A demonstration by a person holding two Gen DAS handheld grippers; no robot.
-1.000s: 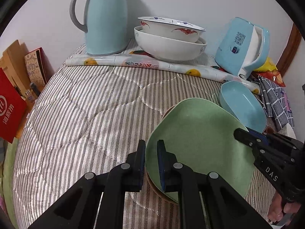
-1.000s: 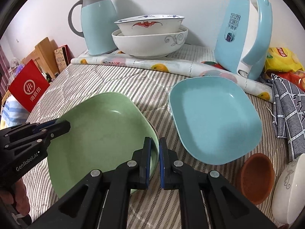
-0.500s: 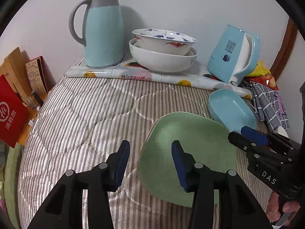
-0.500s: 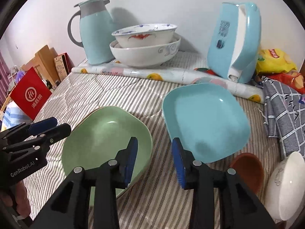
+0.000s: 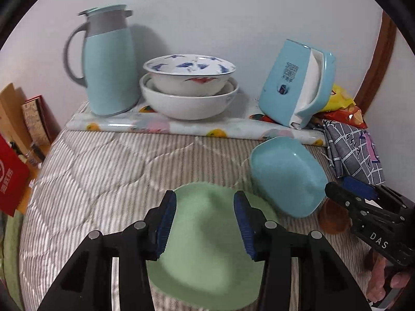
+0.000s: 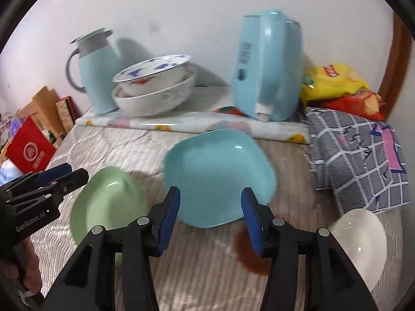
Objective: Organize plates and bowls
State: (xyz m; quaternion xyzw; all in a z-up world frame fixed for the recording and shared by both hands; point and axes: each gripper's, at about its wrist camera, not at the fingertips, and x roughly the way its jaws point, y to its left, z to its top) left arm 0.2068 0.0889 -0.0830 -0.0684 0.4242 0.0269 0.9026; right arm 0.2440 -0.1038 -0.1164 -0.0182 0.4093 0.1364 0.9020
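A green plate (image 5: 207, 246) lies on the striped quilt (image 5: 103, 171). My left gripper (image 5: 205, 197) hangs above its far part, open, with nothing between the blue pads. A blue square plate (image 6: 218, 171) lies tilted to the right of the green plate (image 6: 109, 202). My right gripper (image 6: 211, 191) hovers over the blue plate's near edge; its jaws are opening and hold nothing. Each gripper shows in the other's view: the left gripper (image 6: 59, 176) at the left edge, the right gripper (image 5: 345, 184) at the right. A small brown bowl (image 6: 249, 254) and a white bowl (image 6: 360, 235) sit at the right.
Two stacked white bowls (image 5: 189, 88), a blue thermos jug (image 5: 109, 64) and a tilted blue kettle (image 5: 295, 83) stand at the back on a patterned roll. A checked cloth (image 6: 358, 155) and snack bags (image 6: 337, 83) lie at the right. A red bag (image 5: 10, 178) is off the left edge.
Both grippers were shut on the green plate's rim; they have let go, opened, and drawn back and upward. The plate now lies on the quilt.
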